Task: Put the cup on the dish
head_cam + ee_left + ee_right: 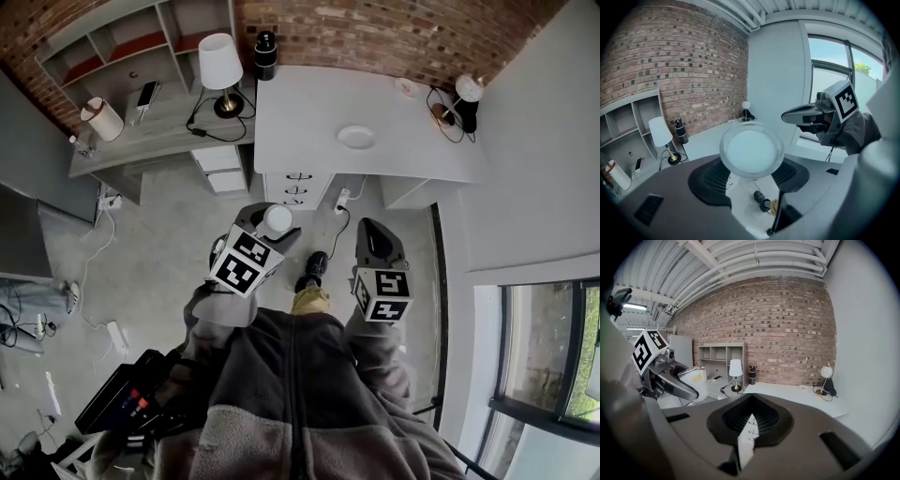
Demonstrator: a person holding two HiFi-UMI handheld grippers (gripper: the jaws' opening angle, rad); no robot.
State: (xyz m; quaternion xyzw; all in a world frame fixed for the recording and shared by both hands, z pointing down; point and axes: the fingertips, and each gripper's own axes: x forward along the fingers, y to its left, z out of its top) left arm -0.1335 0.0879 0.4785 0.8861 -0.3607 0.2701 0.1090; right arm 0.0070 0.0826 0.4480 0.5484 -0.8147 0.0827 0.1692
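A white cup (277, 220) is held in my left gripper (267, 221), which is shut on it at waist height over the grey floor. In the left gripper view the cup (751, 150) fills the gap between the jaws, its round end facing the camera. A white dish (356, 137) lies on the white desk (309, 103) ahead of me, well beyond both grippers. My right gripper (371, 228) hangs beside the left one, shut, with nothing in it (751, 416). The right gripper view also shows the left gripper with the cup (693, 377).
On the desk stand a black bottle (266, 52), a globe lamp (466, 94) with cables and a small saucer (406, 87). A grey side desk to the left carries a table lamp (220, 66) and a paper roll (101, 119). Drawers (295, 187) sit under the desk.
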